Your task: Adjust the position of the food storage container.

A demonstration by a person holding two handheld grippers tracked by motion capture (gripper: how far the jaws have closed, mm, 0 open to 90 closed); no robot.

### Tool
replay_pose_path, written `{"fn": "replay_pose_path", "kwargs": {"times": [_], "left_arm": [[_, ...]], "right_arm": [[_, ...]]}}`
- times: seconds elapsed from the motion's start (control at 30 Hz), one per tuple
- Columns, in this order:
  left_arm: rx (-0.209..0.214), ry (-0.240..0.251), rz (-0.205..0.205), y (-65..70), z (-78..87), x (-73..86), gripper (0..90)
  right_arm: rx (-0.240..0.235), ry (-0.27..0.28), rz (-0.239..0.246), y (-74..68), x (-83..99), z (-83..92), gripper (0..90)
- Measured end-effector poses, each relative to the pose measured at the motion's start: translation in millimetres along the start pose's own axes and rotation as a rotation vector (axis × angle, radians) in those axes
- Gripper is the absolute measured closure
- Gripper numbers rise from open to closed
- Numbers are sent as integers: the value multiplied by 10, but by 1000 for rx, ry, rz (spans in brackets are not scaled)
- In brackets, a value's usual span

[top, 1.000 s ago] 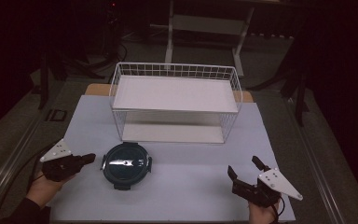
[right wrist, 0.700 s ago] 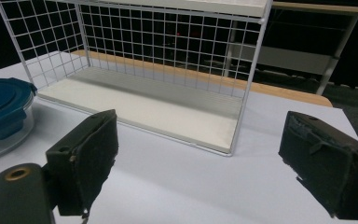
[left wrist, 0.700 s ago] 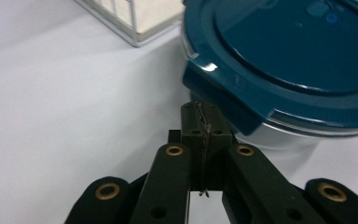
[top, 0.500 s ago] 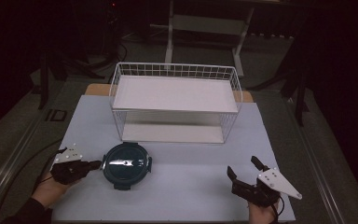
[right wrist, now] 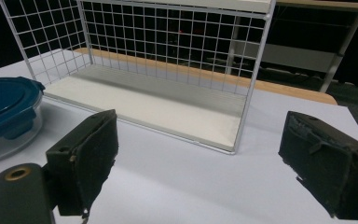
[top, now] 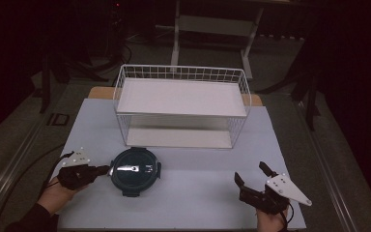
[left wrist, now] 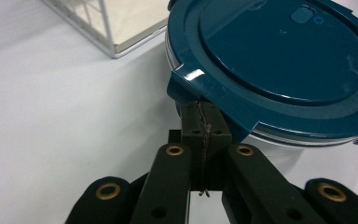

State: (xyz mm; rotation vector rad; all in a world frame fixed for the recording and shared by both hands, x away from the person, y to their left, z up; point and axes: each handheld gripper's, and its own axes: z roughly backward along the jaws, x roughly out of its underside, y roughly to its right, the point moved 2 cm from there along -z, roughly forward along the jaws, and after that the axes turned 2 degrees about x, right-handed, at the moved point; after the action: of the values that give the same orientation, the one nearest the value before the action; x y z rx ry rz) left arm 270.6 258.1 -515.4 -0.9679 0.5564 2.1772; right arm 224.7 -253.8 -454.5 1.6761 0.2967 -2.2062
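Teal-lidded round container (top: 135, 170), clear-walled, standing on the pale grey table (top: 198, 193) directly ahead of the left gripper (top: 101, 169). Lid clip (left wrist: 200, 86) sits just over the tips of that gripper, whose jaws are pressed together with nothing between them, tucked under the clip. White wire rack (top: 181, 104), two white shelves, stands beyond the container, farther from both tools. Right gripper (top: 252, 178), well apart to the container's other side, has jaws spread wide and empty, facing the rack's lower shelf (right wrist: 144, 105).
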Motion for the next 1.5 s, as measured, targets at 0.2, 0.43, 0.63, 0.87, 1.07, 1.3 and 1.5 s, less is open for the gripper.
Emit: {"fn": "replay_pose_path", "kwargs": {"times": [0.2,0.43,0.63,0.87,1.07,1.3,1.5], "left_arm": [[27,-8,-19,94,-115,-91,899],[57,-11,-37,176,-269,-207,899],[75,-4,-40,216,-349,-261,898],[65,-37,-67,223,-347,-255,897],[60,-41,-72,228,-346,-303,898],[73,-40,-67,275,-434,-370,898],[114,-46,-93,420,-613,-505,898]], "right_arm": [[-4,0,4,-8,1,-4,115],[-6,0,4,-13,1,-2,116],[-7,0,5,-15,0,0,115],[-6,2,0,-3,0,12,116],[-9,-1,4,-13,1,4,116],[-15,-6,9,-28,4,-9,116],[-14,-3,2,-19,2,0,116]]}}
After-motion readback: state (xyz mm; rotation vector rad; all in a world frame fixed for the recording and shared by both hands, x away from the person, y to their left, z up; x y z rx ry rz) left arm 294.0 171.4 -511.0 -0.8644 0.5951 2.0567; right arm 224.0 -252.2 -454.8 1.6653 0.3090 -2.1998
